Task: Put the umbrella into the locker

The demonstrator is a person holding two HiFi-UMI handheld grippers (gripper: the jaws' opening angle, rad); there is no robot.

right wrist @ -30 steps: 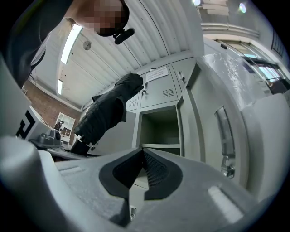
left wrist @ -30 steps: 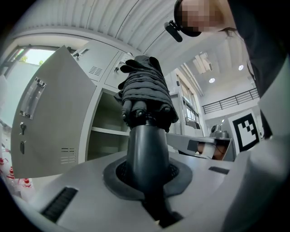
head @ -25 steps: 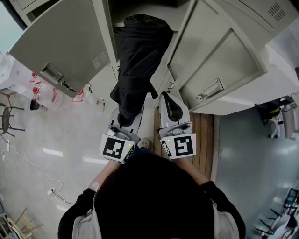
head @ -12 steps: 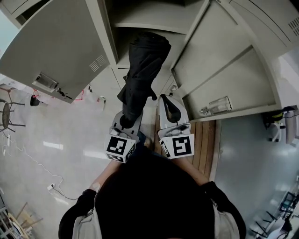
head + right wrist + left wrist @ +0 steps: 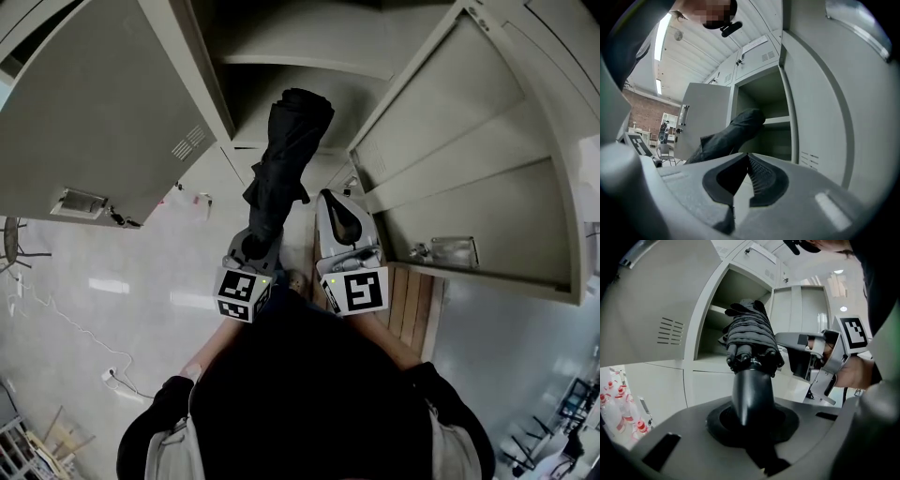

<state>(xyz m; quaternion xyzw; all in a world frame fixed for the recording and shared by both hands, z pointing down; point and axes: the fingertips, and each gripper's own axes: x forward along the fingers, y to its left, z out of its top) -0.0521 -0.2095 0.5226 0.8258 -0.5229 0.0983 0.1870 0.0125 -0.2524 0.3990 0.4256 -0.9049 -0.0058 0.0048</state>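
Note:
A folded black umbrella (image 5: 286, 155) slants up and away from my left gripper (image 5: 253, 246), which is shut on its black handle (image 5: 751, 392). The umbrella's far end reaches the mouth of the open beige locker compartment (image 5: 248, 98), just under a shelf (image 5: 309, 64). In the left gripper view the umbrella (image 5: 750, 341) points at that opening. My right gripper (image 5: 337, 199) is close beside the umbrella on its right, shut with nothing between its pads (image 5: 757, 176). In the right gripper view the umbrella (image 5: 733, 133) crosses in front of the compartment (image 5: 771, 117).
Two locker doors stand open, one on the left (image 5: 103, 112) and one on the right (image 5: 469, 150), flanking the grippers. A wooden slatted board (image 5: 412, 300) lies on the floor at right. A chair (image 5: 14, 239) and a cable (image 5: 103, 375) are at the far left.
Both grippers have sunk, and the umbrella with them. Its far end has dropped from the upper shelf level to the mouth of the compartment below. The left grip is unchanged.

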